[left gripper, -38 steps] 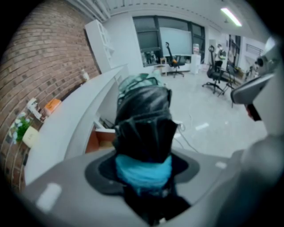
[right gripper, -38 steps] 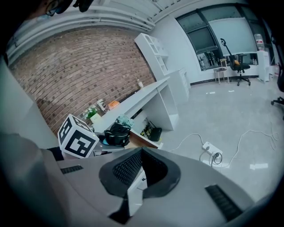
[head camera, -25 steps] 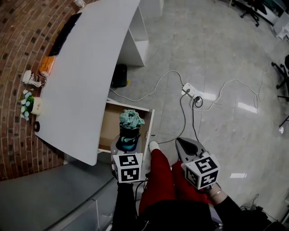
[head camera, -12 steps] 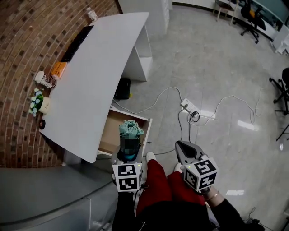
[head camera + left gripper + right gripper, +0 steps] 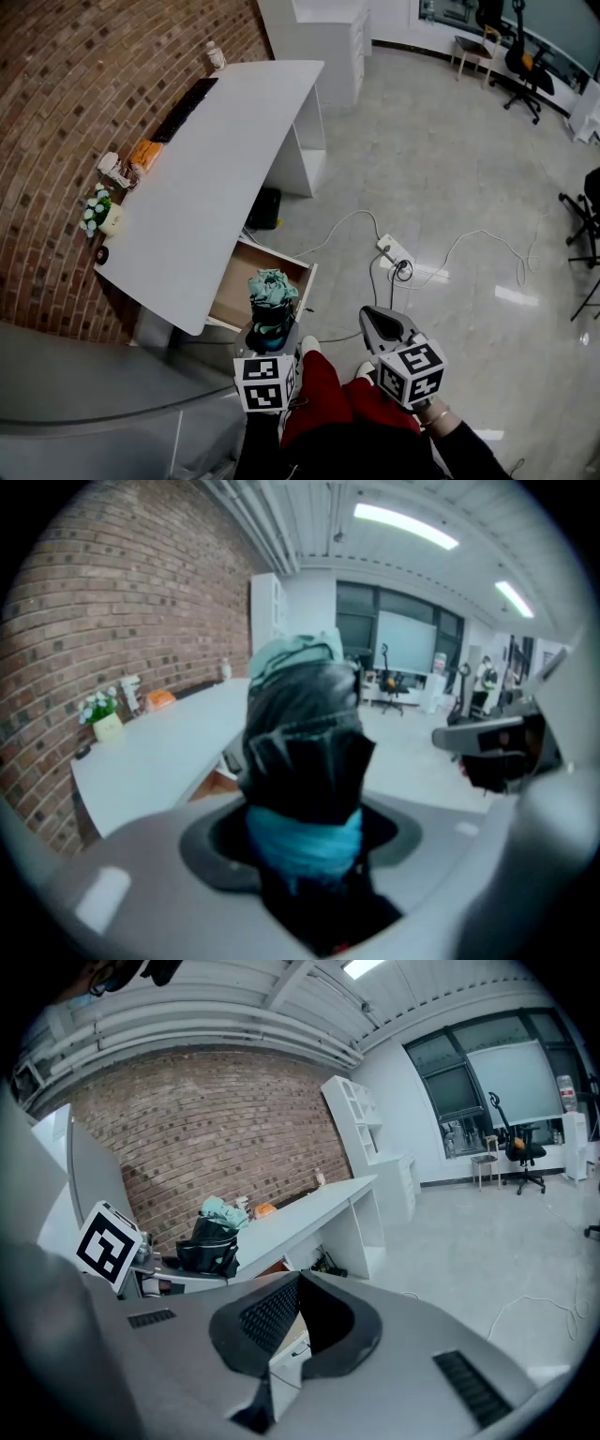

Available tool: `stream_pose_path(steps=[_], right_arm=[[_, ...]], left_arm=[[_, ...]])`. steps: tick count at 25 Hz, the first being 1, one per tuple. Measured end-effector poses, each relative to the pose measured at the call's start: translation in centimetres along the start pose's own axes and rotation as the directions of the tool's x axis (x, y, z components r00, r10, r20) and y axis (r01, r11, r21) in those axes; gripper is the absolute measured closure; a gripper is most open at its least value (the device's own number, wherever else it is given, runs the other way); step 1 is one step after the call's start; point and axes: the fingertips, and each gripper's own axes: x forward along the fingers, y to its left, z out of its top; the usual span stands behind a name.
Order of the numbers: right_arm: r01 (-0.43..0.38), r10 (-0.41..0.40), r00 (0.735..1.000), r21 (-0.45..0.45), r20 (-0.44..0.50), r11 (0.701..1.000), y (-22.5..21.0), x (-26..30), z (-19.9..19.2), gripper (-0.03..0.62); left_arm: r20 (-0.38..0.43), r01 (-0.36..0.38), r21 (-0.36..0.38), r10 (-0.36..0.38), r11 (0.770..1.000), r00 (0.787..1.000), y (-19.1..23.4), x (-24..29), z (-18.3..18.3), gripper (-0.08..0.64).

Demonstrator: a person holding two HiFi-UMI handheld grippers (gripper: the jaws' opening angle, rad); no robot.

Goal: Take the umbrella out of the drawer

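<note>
A folded black umbrella (image 5: 272,302) with a teal top and a blue strap stands up out of my left gripper (image 5: 270,330), which is shut on its lower part. It hangs above the front edge of the open wooden drawer (image 5: 234,292) under the white desk (image 5: 216,178). The left gripper view shows the umbrella (image 5: 305,752) filling the gap between the jaws. My right gripper (image 5: 381,324) hovers to the right over the floor, jaws together and empty. From the right gripper view (image 5: 298,1283), the umbrella (image 5: 216,1230) shows at the left.
A power strip (image 5: 398,251) with cables lies on the tiled floor right of the drawer. On the desk's far edge are a keyboard (image 5: 187,108) and a small flower pot (image 5: 98,211). A black box (image 5: 265,208) sits under the desk. The person's red trousers (image 5: 328,394) are below.
Both grippers have risen, the left one carrying the umbrella up away from the drawer. The head view has pulled back, so the desk and floor look smaller.
</note>
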Motion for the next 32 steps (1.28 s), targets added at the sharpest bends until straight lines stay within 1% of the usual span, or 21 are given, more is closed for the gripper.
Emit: stream_pose_path(steps=[7,11,17,26,32], right_arm=[[-0.032,0.033,0.999,-0.029,0.033,0.999,0.9,-1.5,0.9,0.594],[-0.044,0.048,0.997,-0.062,0.058,0.997,1.1,-2.5,1.5,0.594],[-0.063,0.070,0.993,-0.077,0.091,0.995,1.5,-3.8,2.4,0.594],[-0.081,0.096,0.985,-0.104,0.144,0.991,1.5,-5.6,3.5,0.594],[-0.105,0.130,0.976,-0.145,0.176,0.984,2.1,-6.3,5.0,0.594]], left_arm=[[0.049,0.004,-0.042,-0.002,0.999,0.999,-1.5,-2.3,0.6,0.291],[0.085,0.002,-0.063,0.004,0.998,0.996,-2.4,-3.3,0.8,0.290],[0.127,0.012,-0.087,-0.001,0.996,0.992,-3.8,-5.0,1.5,0.290],[0.202,0.028,-0.114,-0.004,0.993,0.979,-5.4,-7.8,2.6,0.290],[0.238,0.026,-0.154,0.012,0.988,0.971,-5.7,-9.3,3.0,0.290]])
